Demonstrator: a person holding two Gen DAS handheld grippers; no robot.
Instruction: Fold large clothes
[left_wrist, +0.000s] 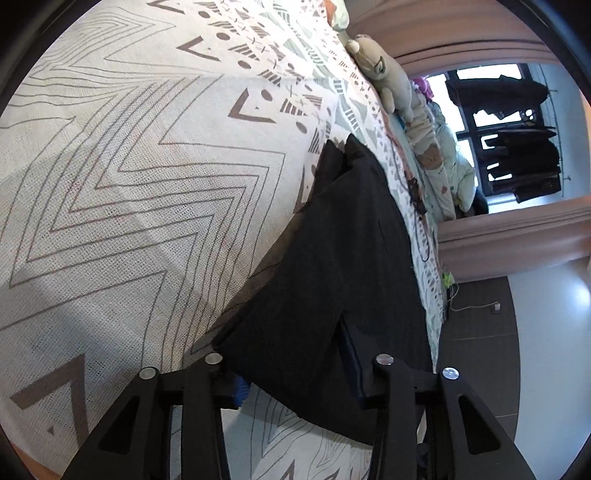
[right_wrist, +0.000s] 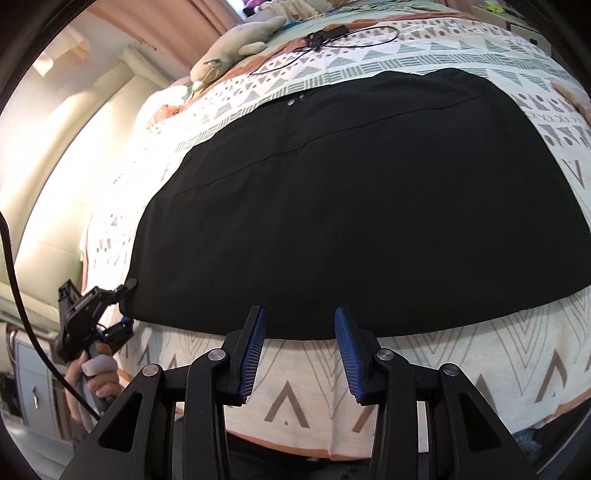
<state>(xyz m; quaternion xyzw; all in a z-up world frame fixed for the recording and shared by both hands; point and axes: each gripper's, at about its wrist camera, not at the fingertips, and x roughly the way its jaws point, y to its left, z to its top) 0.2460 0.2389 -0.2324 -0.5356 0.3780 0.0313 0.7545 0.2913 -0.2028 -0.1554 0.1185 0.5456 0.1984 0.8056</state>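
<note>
A large black garment (right_wrist: 354, 199) lies spread flat on the patterned bedspread (right_wrist: 406, 369). In the right wrist view my right gripper (right_wrist: 300, 326) stands open at the garment's near edge, blue pads (right_wrist: 255, 347) apart, nothing between them. My left gripper (right_wrist: 123, 302), held by a hand (right_wrist: 98, 380), is at the garment's left corner. In the left wrist view the left gripper (left_wrist: 295, 373) is open, its fingers straddling the corner of the black garment (left_wrist: 332, 258), with the cloth lying between them.
A beige plush toy (right_wrist: 232, 48) and a black cable (right_wrist: 325, 37) lie at the far side of the bed. A padded headboard (right_wrist: 74, 155) is on the left. Dark clothes (left_wrist: 517, 144) hang by the window. Dark floor (left_wrist: 476, 332) runs beside the bed.
</note>
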